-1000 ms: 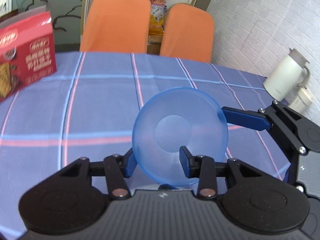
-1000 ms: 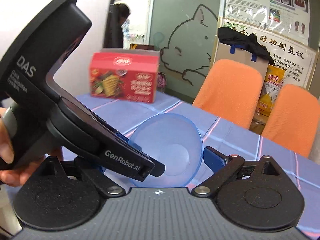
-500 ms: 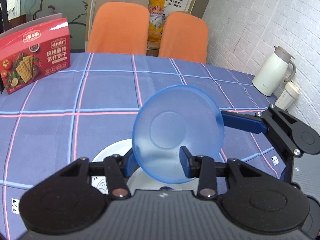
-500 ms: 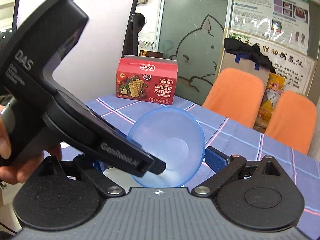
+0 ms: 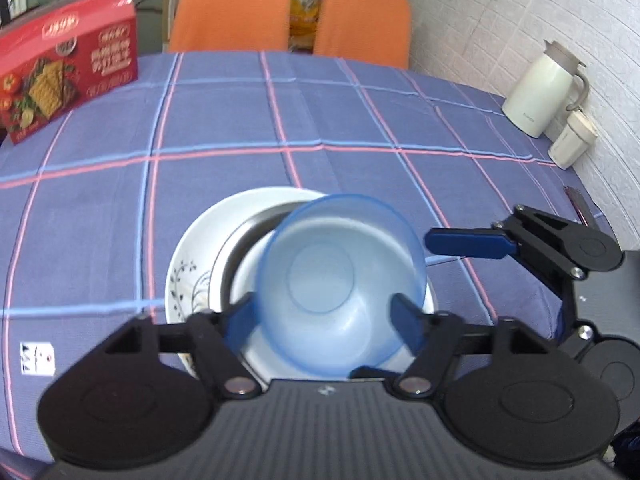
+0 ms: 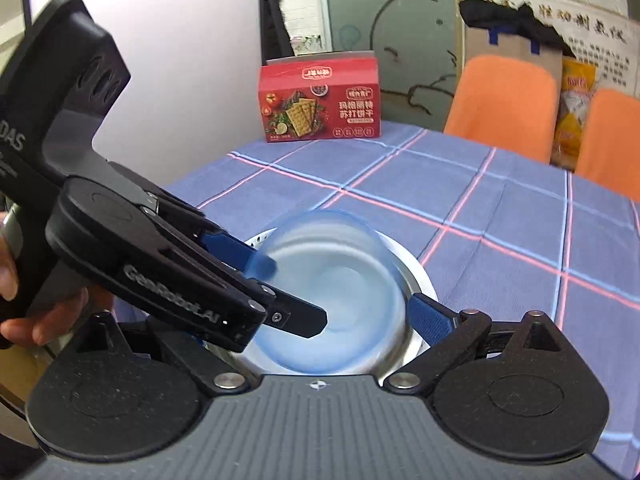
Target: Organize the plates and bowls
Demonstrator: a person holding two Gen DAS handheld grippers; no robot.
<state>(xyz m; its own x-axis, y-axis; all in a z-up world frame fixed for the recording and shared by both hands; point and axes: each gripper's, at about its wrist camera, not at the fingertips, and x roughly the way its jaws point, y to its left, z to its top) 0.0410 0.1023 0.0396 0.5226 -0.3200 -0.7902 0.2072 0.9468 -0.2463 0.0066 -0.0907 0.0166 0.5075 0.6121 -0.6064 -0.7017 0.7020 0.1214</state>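
A translucent blue bowl [image 5: 340,276] sits tilted in a stack made of a white leaf-patterned plate [image 5: 186,268] and a steel bowl [image 5: 244,232]. My left gripper [image 5: 322,318] stands open, one finger on each side of the blue bowl's near part. In the right wrist view the blue bowl [image 6: 340,280] is blurred inside the steel bowl [image 6: 418,280]. There the left gripper [image 6: 296,294] reaches in from the left. My right gripper [image 6: 320,320] is open around the stack, its left finger hidden. Its blue finger [image 5: 464,242] shows beside the bowl in the left wrist view.
The table has a blue checked cloth [image 5: 240,120]. A red cracker box [image 5: 68,68] stands at the far left. A white kettle [image 5: 540,88] and a small cup [image 5: 570,140] stand at the right by the brick wall. Two orange chairs [image 5: 232,4] are behind the table.
Both grippers tipped downward and the blue bowl came down onto the stack. The left fingers spread wider and let go of the bowl.
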